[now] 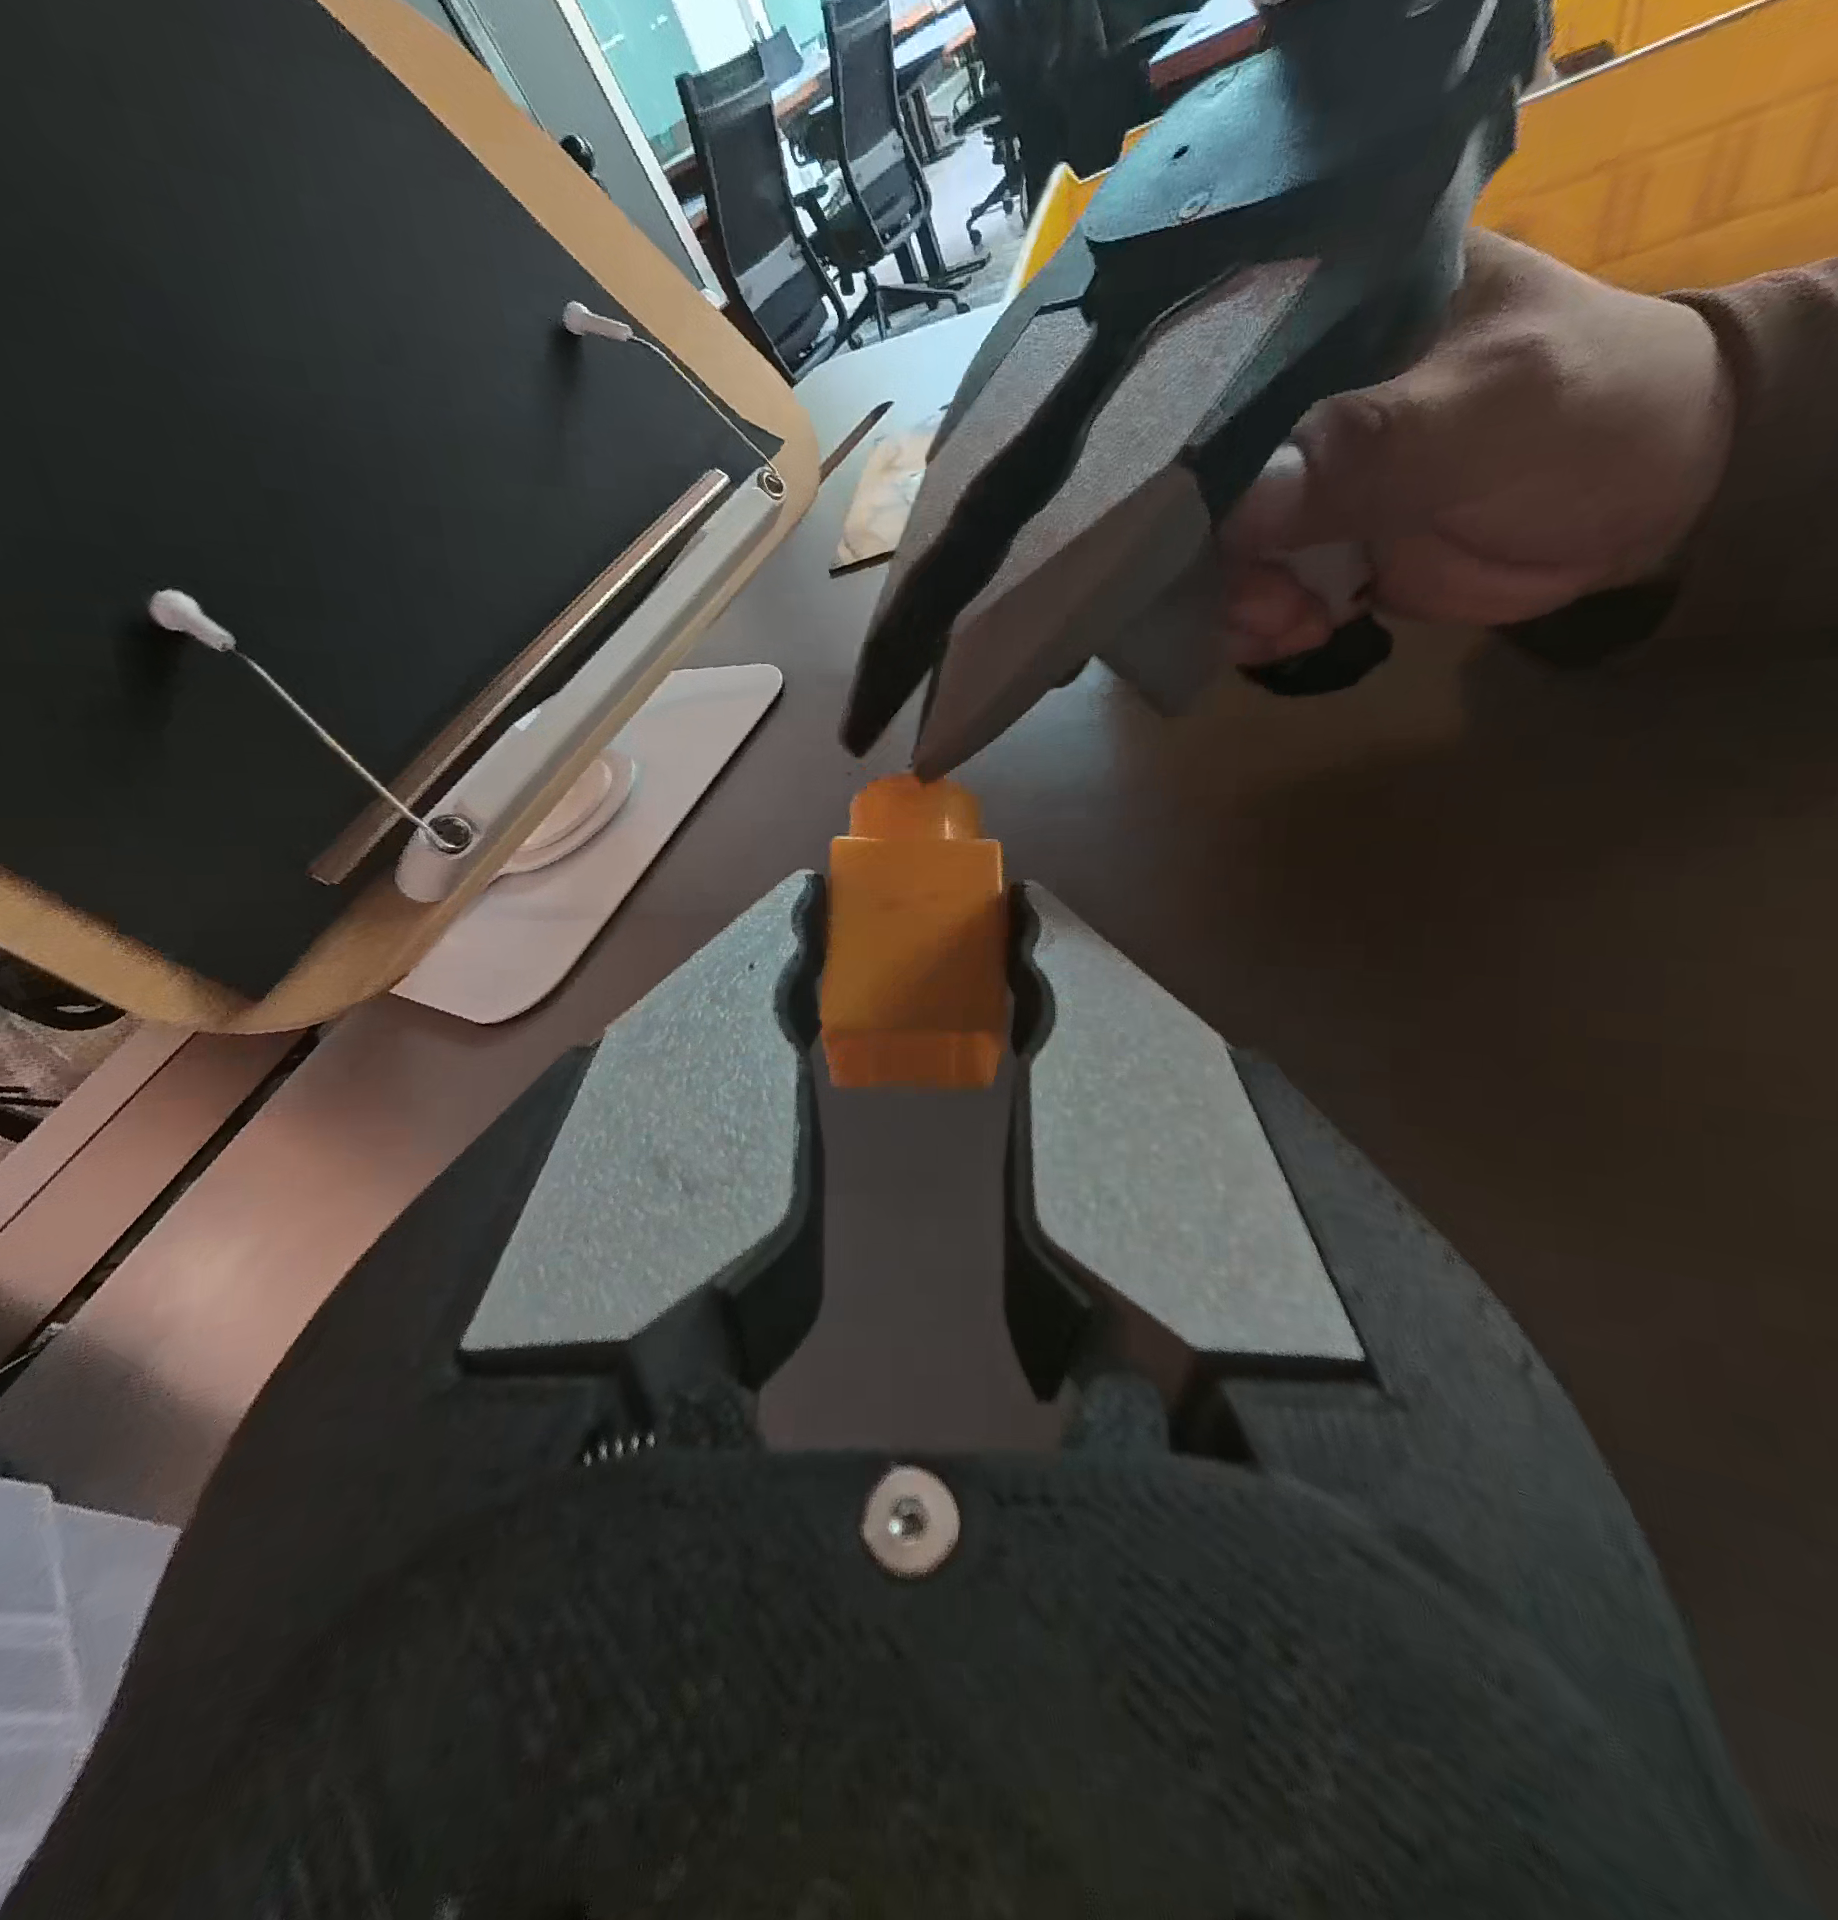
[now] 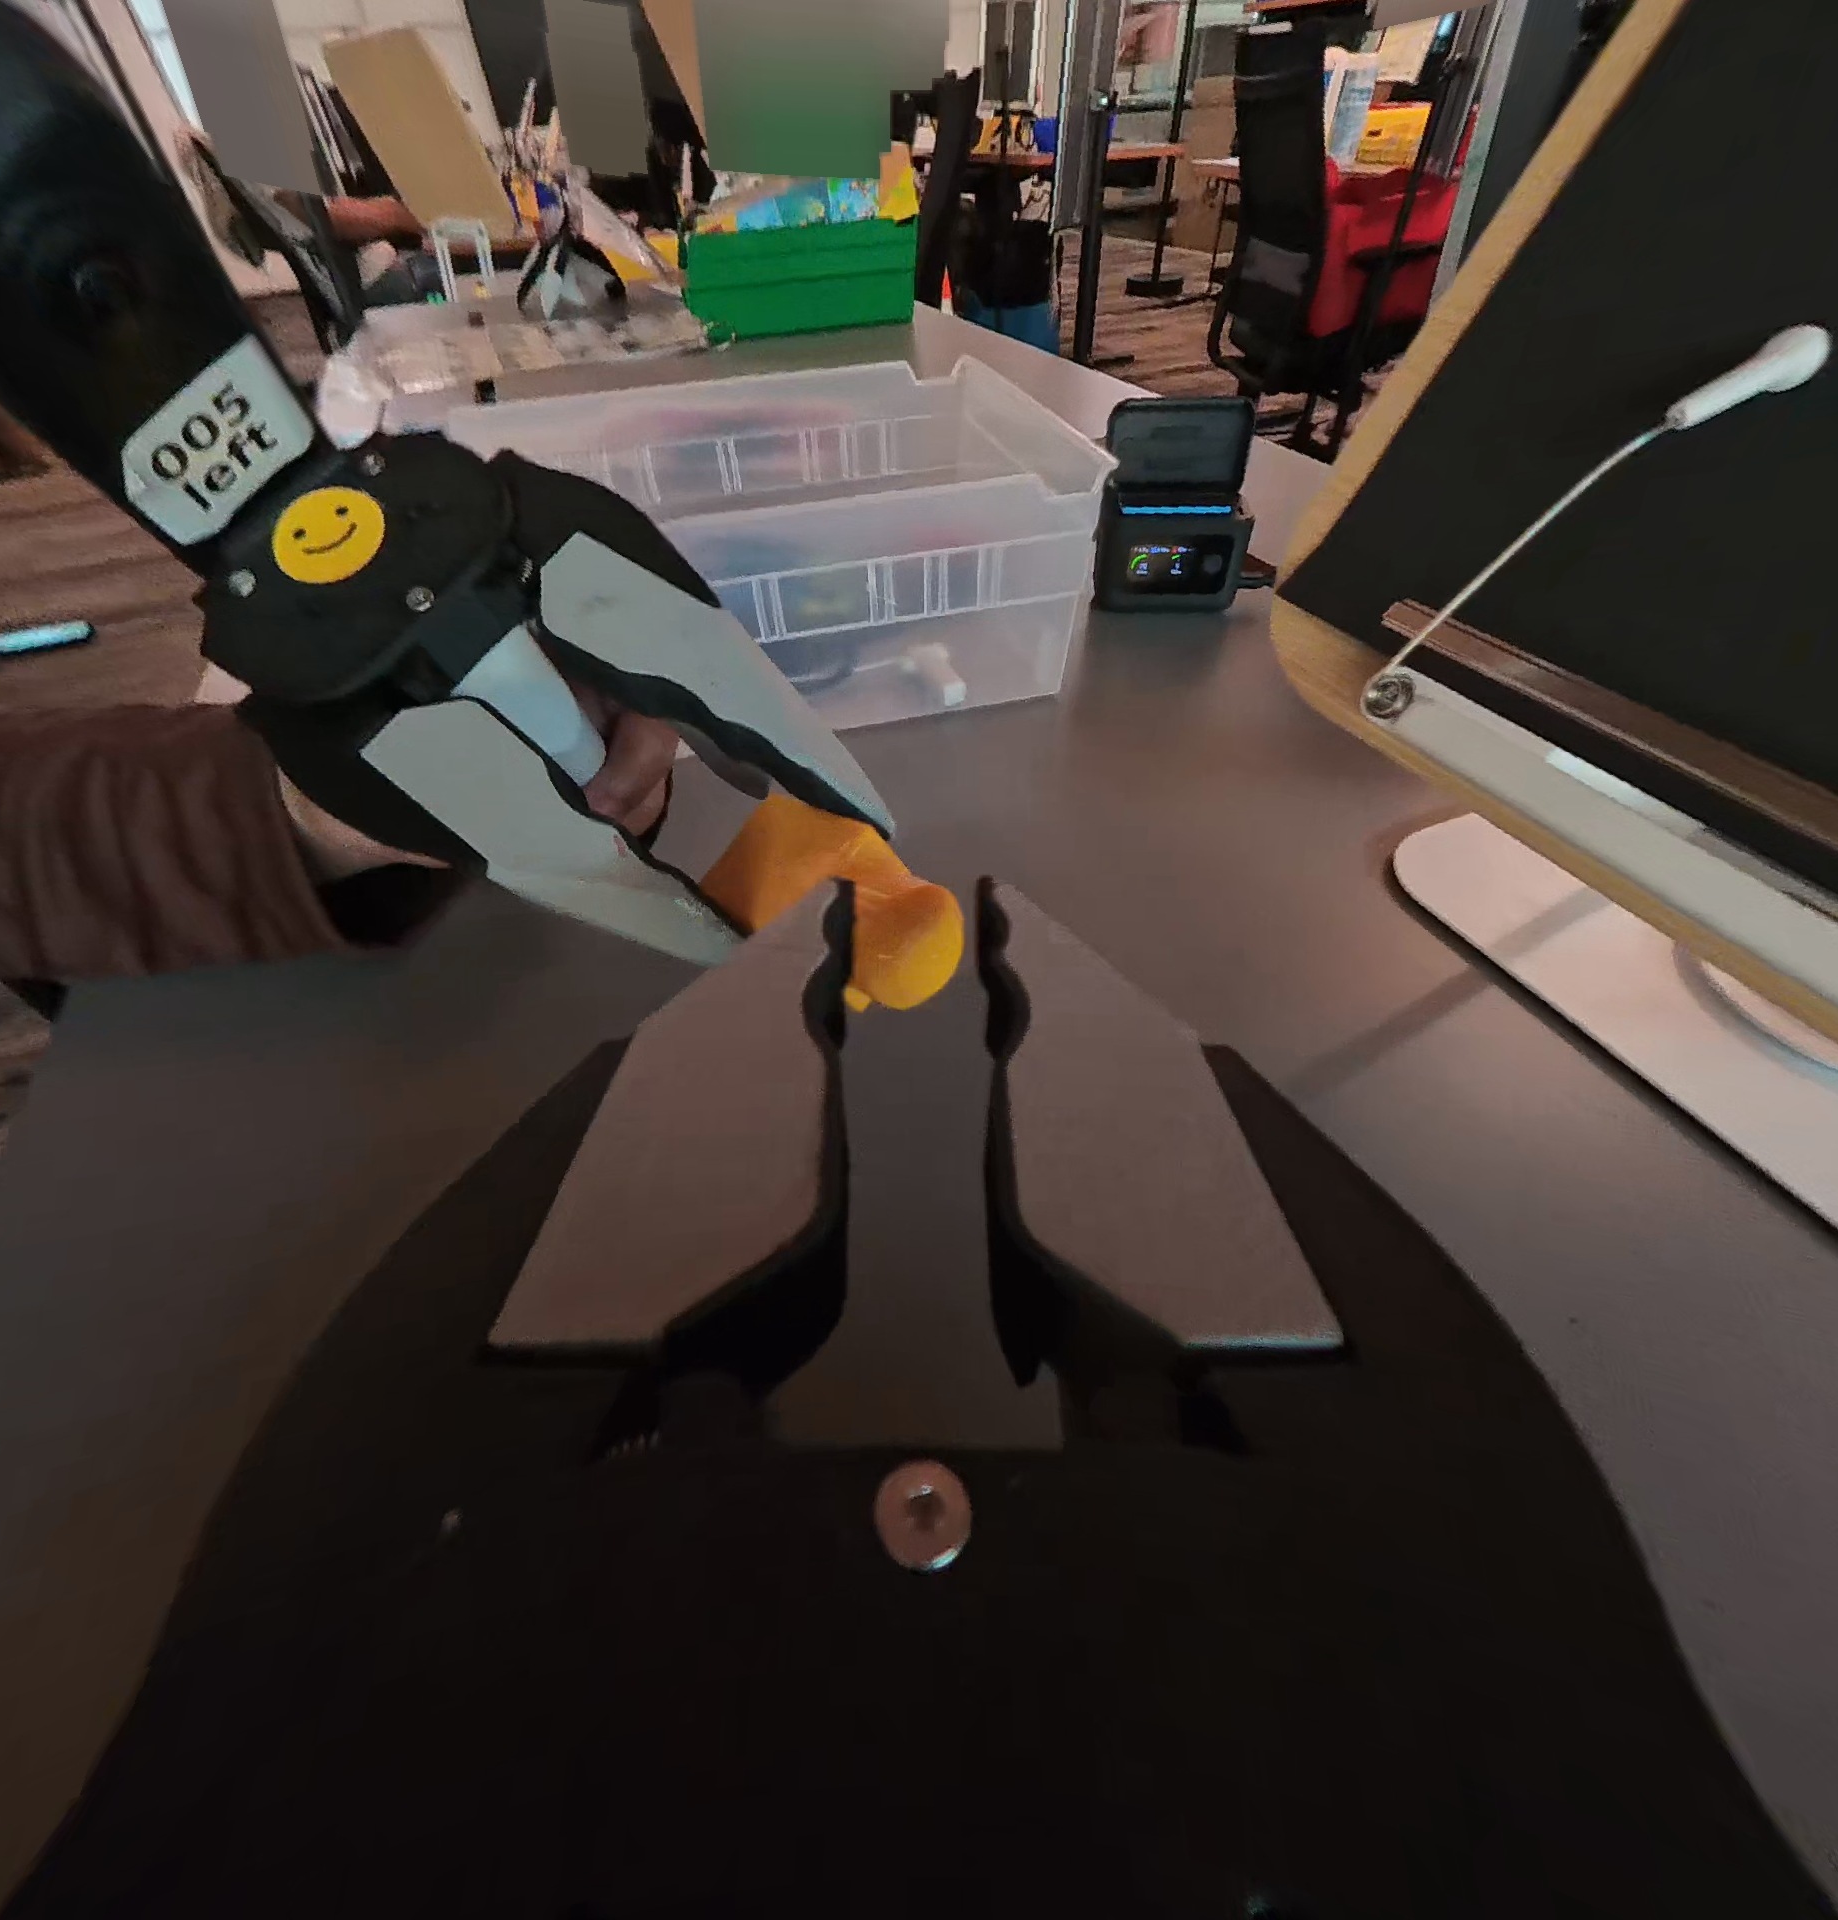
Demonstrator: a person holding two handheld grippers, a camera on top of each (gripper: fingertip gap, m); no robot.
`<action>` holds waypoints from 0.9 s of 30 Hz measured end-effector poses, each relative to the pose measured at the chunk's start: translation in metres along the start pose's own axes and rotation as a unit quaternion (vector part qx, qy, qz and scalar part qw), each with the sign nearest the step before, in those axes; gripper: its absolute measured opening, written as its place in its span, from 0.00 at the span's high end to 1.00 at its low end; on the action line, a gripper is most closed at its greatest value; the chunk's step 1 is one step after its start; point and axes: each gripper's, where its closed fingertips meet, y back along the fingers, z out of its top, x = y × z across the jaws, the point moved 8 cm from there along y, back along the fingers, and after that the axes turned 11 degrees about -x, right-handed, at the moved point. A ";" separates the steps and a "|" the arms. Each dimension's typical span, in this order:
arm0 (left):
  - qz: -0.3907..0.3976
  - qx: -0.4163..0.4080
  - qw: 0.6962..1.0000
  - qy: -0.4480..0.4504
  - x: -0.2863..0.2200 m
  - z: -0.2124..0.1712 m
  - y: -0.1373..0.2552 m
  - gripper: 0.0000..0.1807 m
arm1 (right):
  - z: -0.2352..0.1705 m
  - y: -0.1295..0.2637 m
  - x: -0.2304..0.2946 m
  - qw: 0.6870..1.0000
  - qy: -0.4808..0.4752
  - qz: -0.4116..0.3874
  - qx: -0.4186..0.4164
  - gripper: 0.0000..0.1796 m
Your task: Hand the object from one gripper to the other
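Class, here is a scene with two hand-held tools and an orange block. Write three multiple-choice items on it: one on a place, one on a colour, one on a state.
1. Where is the orange block?
A. Lying on the table
B. Between the fingers of the left tool
C. Inside the clear bin

2. What colour is the round smiling sticker on the left tool?
A. Yellow
B. Blue
C. Red

3. How does the right tool stand?
A. Clamped on the block's square body
B. Out of view
C. Open, fingertips either side of the block's round end

Key:
1 B: both fingers press the block's sides in the left wrist view.
2 A: it shows yellow in the right wrist view.
3 C: a gap shows beside the round end.
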 end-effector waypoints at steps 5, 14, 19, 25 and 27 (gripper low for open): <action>0.002 -0.001 1.000 -0.005 0.000 0.000 0.000 0.83 | 0.003 0.004 -0.006 0.998 -0.061 0.012 -0.029 0.83; 0.037 -0.061 0.997 -0.036 0.003 0.015 0.009 0.83 | -0.002 0.002 -0.012 0.990 -0.133 0.026 -0.046 0.69; 0.023 -0.059 0.997 -0.033 0.000 0.013 0.008 0.83 | -0.005 -0.005 -0.003 0.977 -0.184 0.088 -0.056 0.82; 0.020 -0.025 0.999 -0.030 -0.001 0.005 0.002 0.83 | -0.003 -0.002 -0.005 0.983 -0.161 0.071 -0.043 0.86; 0.017 -0.003 1.000 -0.016 0.001 -0.001 0.001 0.83 | 0.000 -0.003 -0.001 0.989 -0.123 0.068 -0.047 0.87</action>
